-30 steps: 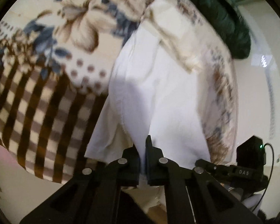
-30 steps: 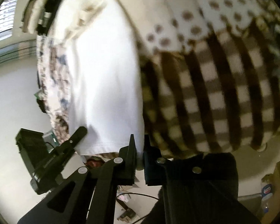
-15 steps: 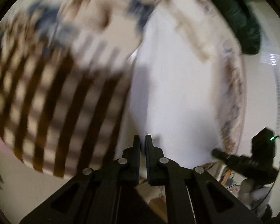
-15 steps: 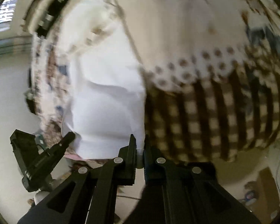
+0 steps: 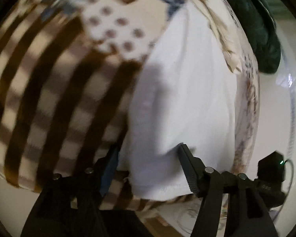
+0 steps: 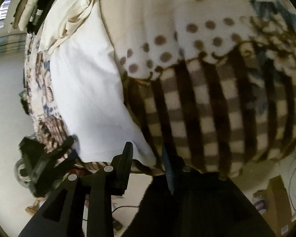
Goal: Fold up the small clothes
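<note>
A white garment [image 5: 183, 102] lies flat in a long folded strip on a patterned blanket [image 5: 49, 98]; it also shows in the right wrist view [image 6: 88, 90]. My left gripper [image 5: 148, 150] is open, its jaws spread over the garment's near end. My right gripper [image 6: 147, 148] is open over the garment's near corner. The other gripper [image 5: 272, 169] shows at the right of the left wrist view and, in the right wrist view [image 6: 47, 158], at the lower left.
A cream cloth [image 6: 69, 13] lies at the garment's far end. A dark green bundle [image 5: 262, 31] sits at the blanket's far right. The blanket [image 6: 217, 108] has brown checks, dots and flowers. The pale floor [image 5: 276, 122] lies beyond its edge.
Both grippers were shut on the white garment's near edge and have opened, letting it go. The garment now lies flat on the blanket.
</note>
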The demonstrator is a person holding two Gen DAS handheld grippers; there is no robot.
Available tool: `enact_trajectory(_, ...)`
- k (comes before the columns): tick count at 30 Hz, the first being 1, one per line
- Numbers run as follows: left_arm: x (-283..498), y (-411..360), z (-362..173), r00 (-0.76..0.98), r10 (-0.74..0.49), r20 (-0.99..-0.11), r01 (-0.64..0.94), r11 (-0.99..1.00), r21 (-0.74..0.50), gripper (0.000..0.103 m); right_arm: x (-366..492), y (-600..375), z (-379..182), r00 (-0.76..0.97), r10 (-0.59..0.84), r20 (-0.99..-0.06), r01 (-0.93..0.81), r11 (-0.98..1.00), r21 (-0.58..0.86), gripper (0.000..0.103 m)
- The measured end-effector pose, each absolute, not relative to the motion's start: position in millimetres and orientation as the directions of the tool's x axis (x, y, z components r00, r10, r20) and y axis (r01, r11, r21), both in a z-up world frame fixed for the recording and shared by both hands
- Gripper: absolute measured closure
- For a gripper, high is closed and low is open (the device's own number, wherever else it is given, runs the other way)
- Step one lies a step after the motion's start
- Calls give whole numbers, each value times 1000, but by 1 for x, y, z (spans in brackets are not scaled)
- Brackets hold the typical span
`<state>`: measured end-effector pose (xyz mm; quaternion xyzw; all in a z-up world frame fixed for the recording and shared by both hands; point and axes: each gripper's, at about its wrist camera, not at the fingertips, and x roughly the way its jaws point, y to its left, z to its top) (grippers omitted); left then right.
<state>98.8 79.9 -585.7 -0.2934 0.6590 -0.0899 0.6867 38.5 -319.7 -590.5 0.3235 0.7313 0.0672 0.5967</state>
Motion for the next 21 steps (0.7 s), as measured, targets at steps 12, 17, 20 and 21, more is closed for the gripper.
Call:
enact_trajectory(12,99,95,-578,95,-523,-847,-205,822,-531,86,23,-285,-596,-96,565,-819,347,790,505,93)
enact_trajectory(17,97,97,-598,89,-633,-769,-259,731,-631,49,17,-303,-601,-33,607,-794,424,728,539,52)
enact_trajectory(20,96,86,-592,109,-585,-804,-217,775,-593,67,16,-303,-615,-56,610,-790,440,725,529,51)
enact_trajectory(21,95,83,-589,109,-580,-807,-196,784,-590,93,15,-302,-620,-67,611,-789,450,724,523,53)
